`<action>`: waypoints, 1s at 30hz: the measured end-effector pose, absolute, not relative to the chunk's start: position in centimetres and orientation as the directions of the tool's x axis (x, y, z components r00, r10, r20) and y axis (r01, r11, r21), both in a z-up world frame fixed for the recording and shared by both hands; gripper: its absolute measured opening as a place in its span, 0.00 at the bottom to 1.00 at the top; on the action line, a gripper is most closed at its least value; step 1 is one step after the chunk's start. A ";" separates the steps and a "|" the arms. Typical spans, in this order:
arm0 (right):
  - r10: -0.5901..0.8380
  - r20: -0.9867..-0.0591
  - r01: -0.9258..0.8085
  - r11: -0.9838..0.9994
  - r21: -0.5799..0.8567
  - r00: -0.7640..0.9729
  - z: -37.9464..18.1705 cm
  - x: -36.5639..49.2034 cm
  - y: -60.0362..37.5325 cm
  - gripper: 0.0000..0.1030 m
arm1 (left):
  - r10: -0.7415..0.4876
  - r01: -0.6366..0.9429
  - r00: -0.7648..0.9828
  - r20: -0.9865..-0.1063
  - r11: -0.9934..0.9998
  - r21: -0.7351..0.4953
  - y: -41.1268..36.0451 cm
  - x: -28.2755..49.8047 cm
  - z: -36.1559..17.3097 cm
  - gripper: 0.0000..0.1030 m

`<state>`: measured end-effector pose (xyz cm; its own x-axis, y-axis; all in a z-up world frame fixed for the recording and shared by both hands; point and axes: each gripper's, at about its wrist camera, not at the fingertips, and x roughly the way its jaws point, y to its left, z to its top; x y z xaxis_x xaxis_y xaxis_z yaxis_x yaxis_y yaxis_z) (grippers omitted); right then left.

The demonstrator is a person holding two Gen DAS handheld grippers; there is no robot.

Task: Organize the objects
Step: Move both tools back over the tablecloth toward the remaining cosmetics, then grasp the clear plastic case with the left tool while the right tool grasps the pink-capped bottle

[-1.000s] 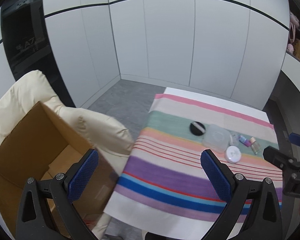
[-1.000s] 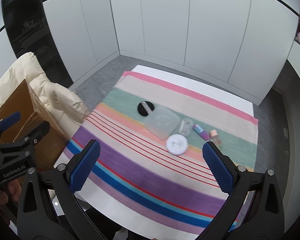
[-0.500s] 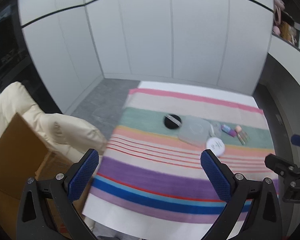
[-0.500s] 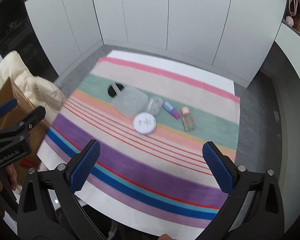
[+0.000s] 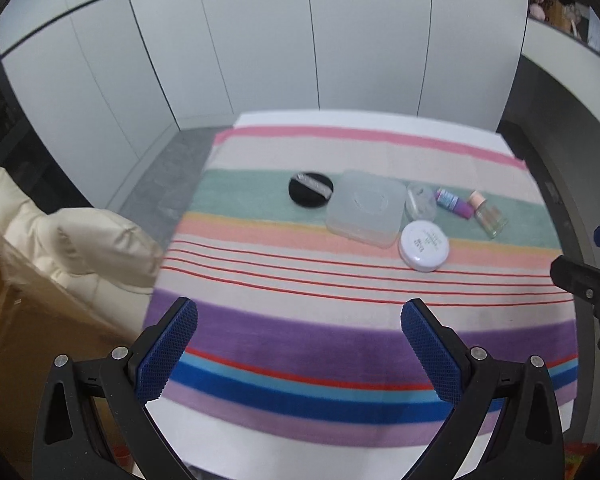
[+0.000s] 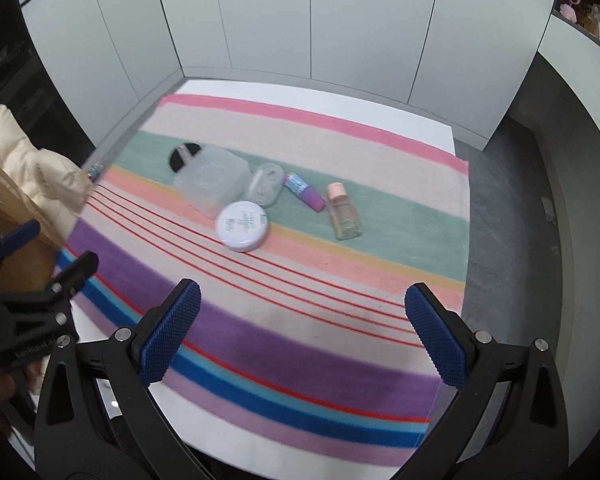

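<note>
On a striped cloth lie a black round puff (image 5: pixel 311 189), a clear square plastic box (image 5: pixel 365 207), a small clear round case (image 5: pixel 421 200), a white round jar (image 5: pixel 423 245), a purple tube (image 5: pixel 455 202) and a small bottle with a pink cap (image 5: pixel 487 214). The right wrist view shows them too: box (image 6: pixel 211 179), white jar (image 6: pixel 242 225), tube (image 6: pixel 305 191), bottle (image 6: pixel 342 215). My left gripper (image 5: pixel 298 350) is open over the cloth's near stripes. My right gripper (image 6: pixel 302 334) is open too, nothing between its fingers.
A brown cardboard box (image 5: pixel 28 344) stands left of the table beside a cream padded jacket (image 5: pixel 84 240). White cabinet panels (image 5: pixel 300 40) close the far side. A grey floor gap (image 6: pixel 512 220) runs along the table's right edge.
Both grippers have swung right and forward, from the cardboard box toward the table. The objects now sit nearer the middle of each view. Both jaws stay open.
</note>
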<state>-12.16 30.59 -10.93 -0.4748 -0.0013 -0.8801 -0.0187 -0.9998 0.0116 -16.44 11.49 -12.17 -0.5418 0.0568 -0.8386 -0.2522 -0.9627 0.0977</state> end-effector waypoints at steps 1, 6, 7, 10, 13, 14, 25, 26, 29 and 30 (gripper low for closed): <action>-0.001 -0.881 -0.021 -1.000 0.013 -0.472 -11.4 -12.4 30.8 1.00 | 0.061 -0.258 -0.530 -0.846 -0.962 0.092 11.7 -17.0 -12.8 0.99; -0.008 -0.899 -0.039 -0.999 0.028 -0.438 -14.9 -14.2 31.8 1.00 | 0.065 -0.268 -0.497 -0.865 -0.960 0.082 12.3 -19.6 -15.6 0.99; -0.008 -0.905 -0.053 -0.998 0.033 -0.426 -15.7 -14.8 32.1 1.00 | 0.073 -0.272 -0.492 -0.867 -0.960 0.074 12.5 -20.1 -16.1 0.99; 0.003 -0.914 -0.076 -0.997 0.031 -0.405 -17.5 -16.0 32.8 1.00 | 0.100 -0.292 -0.467 -0.879 -0.955 0.047 13.3 -21.6 -17.6 0.99; 0.009 -0.920 -0.095 -0.995 0.031 -0.391 -18.9 -17.2 33.7 1.00 | 0.102 -0.305 -0.457 -0.883 -0.951 0.049 14.3 -22.8 -19.0 0.99; 0.014 -0.922 -0.099 -0.995 0.027 -0.387 -19.3 -17.5 33.9 1.00 | 0.106 -0.311 -0.454 -0.885 -0.949 0.046 14.6 -23.2 -19.4 0.99; 0.034 -0.924 -0.091 -0.996 0.001 -0.380 -23.0 -21.2 35.2 0.94 | 0.175 -0.385 -0.443 -0.879 -0.923 0.010 17.6 -27.1 -22.6 1.00; 0.034 -0.922 -0.085 -0.996 -0.001 -0.386 -23.0 -21.5 35.1 0.91 | 0.181 -0.389 -0.446 -0.877 -0.921 0.008 17.8 -27.4 -22.7 0.99; 0.033 -0.912 -0.074 -0.997 -0.003 -0.409 -22.6 -22.3 34.9 0.80 | 0.185 -0.395 -0.447 -0.875 -0.919 0.008 18.7 -28.5 -22.7 0.99; 0.033 -0.911 -0.072 -0.997 -0.003 -0.411 -22.6 -22.5 34.9 0.74 | 0.188 -0.394 -0.446 -0.875 -0.919 0.003 18.9 -28.7 -22.6 0.98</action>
